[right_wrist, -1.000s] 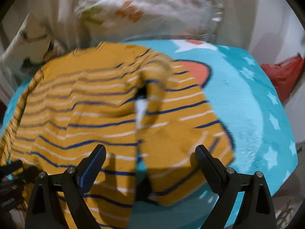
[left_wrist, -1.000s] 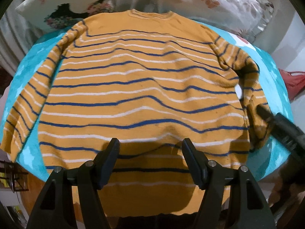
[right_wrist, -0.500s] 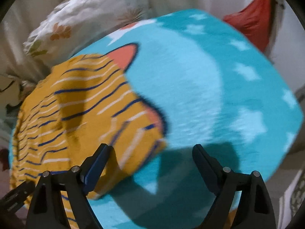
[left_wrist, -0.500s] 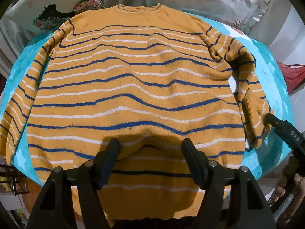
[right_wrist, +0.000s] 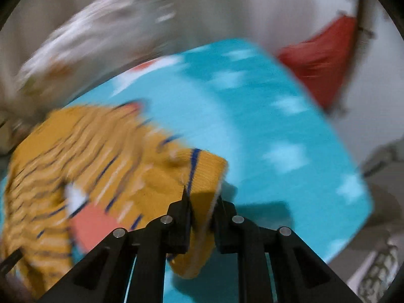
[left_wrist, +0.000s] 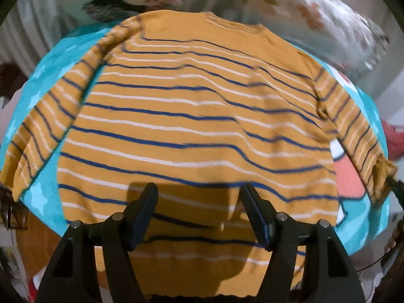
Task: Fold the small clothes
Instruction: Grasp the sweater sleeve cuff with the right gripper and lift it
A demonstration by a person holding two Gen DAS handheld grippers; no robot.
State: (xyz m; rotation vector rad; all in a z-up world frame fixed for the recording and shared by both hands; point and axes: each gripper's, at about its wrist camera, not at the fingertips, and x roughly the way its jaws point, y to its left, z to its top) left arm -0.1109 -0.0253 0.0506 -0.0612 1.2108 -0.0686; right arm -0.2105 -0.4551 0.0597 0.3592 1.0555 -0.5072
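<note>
L claw (left_wrist: 198, 212) jaws apart, nothing btwn, over hem of sweater (left_wrist: 197, 131) | sweater flat on teal blanket (left_wrist: 48, 75), sleeves out | R claw (right_wrist: 200, 205) just closed, clamped on R sleeve cuff (right_wrist: 204, 174)

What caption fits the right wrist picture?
Right tool pinching the striped orange sweater's cuff over a turquoise star blanket.

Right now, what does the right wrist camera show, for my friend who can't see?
The right tool pinches the cuff of an orange striped sweater, having just closed on it. The sweater lies on a turquoise blanket with white stars; the picture is blurry.
</note>
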